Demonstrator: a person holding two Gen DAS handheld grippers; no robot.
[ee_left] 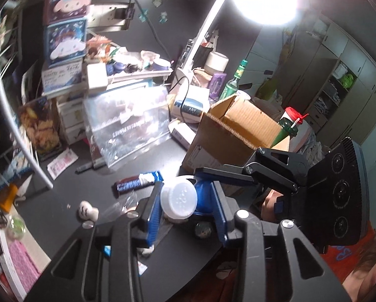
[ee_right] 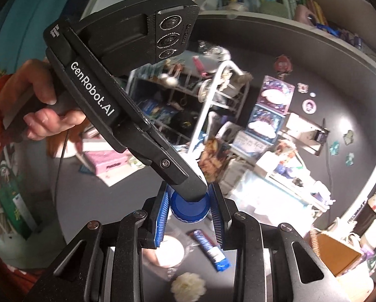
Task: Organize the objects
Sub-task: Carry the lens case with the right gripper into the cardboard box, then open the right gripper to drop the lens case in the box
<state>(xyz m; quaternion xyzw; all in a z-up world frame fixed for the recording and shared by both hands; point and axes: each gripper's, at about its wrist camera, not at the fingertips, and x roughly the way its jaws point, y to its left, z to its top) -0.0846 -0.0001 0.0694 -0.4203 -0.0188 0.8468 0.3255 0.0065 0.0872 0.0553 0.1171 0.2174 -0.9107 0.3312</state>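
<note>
Dark grey desk, heavily cluttered along its far edge with boxes, a clear plastic bag and a lit white desk lamp. An open brown cardboard box stands toward the far right corner. A snack bar in a blue wrapper lies on the bare middle of the desk.

Task object: small round container with a white translucent end and a blue ridged end. It is held clear of the desk, above the near edge and between the two tools.

Left tongs: pressed in on the container, one blue pad against the white end and the other against the blue part.

Right tongs: blue pads sit close on either side of the blue ridged end. A finger of the left tool covers part of it, so I cannot tell whether the pads are actually pinching.

Key relation: the container's long axis runs from one tool to the other. Its white end faces the left wrist camera and its blue end faces the right wrist camera. The tools meet nearly head-on, with neither hand clearly nearer.

Judgement: this looks like either a handover or the blue end being twisted off. Whichever it is, the next move turns on that shared axis. A pull off-axis could lever the container out of the left pads. The cardboard box lies well apart, beyond and to the right, and seems a likely destination.
</note>
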